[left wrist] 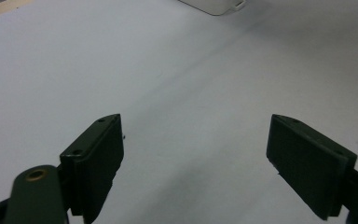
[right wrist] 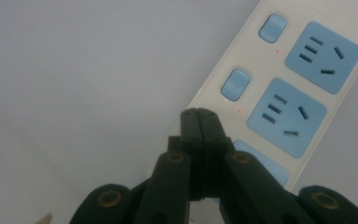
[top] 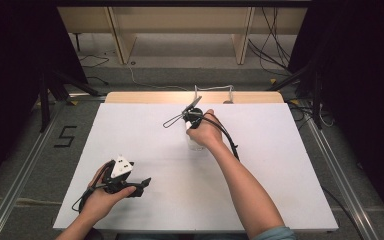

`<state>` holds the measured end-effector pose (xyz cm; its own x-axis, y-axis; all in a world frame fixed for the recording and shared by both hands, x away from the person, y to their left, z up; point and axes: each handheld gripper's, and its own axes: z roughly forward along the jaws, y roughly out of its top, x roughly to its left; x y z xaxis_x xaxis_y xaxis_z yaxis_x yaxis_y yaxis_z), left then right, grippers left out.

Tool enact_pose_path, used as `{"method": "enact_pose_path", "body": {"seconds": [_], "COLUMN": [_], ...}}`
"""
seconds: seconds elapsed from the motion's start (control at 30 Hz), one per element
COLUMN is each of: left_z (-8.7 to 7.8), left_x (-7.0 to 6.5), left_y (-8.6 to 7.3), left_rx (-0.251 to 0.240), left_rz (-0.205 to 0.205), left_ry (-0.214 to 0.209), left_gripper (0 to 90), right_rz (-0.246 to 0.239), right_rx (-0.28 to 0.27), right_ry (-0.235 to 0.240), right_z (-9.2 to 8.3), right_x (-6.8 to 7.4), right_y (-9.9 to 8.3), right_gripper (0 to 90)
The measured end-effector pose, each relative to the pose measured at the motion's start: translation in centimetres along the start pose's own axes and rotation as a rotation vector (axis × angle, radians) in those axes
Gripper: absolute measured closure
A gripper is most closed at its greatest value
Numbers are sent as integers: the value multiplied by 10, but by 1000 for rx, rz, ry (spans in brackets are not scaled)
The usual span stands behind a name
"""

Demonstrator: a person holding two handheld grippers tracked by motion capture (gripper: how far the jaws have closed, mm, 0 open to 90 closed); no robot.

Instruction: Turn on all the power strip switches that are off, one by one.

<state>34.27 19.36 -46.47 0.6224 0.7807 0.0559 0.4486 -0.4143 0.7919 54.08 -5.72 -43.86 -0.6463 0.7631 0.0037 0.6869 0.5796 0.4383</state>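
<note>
White plastic power strip [right wrist: 279, 88] with blue sockets lies mid-worktop [top: 145, 145], long axis running away from our right gripper [right wrist: 199, 114]; its fingers pressed together, tips just short of a blue rocker switch [right wrist: 233, 85]. Left gripper [left wrist: 196, 149] fingers apart, well away.

Power strip [right wrist: 279, 88] on table [top: 280, 165] centre-rear, under right tongs [right wrist: 199, 114]; left tongs [top: 142, 185] near front-left edge, well apart.
</note>
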Motion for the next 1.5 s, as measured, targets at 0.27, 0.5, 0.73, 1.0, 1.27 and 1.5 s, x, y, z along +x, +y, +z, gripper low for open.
{"method": "enact_pose_path", "body": {"seconds": [0.27, 0.5, 0.73, 1.0, 1.27, 1.5], "left_z": [0, 0, 0, 0, 0, 0], "left_x": [0, 1, 0, 1, 0, 1], "left_y": [0, 0, 0, 0, 0, 0], "left_rx": [2, 0, 0, 0, -2, -3], "left_rz": [1, 1, -1, 1, 1, 1], "left_ry": [-1, 0, -1, 0, 1, 3], "left_gripper": [186, 186, 186, 186, 186, 186], "right_rz": [23, 28, 23, 5, 10, 14], "right_rx": [-38, -34, -38, -82, -96, -115], "right_ry": [26, 31, 28, 22, 28, 29], "right_z": [0, -1, -1, -5, -11, -15], "right_x": [-5, -4, -3, -5, -8, -12], "right_y": [-5, -5, -5, -5, -8, -13], "right_gripper": [900, 900, 900, 900, 900, 899]}}
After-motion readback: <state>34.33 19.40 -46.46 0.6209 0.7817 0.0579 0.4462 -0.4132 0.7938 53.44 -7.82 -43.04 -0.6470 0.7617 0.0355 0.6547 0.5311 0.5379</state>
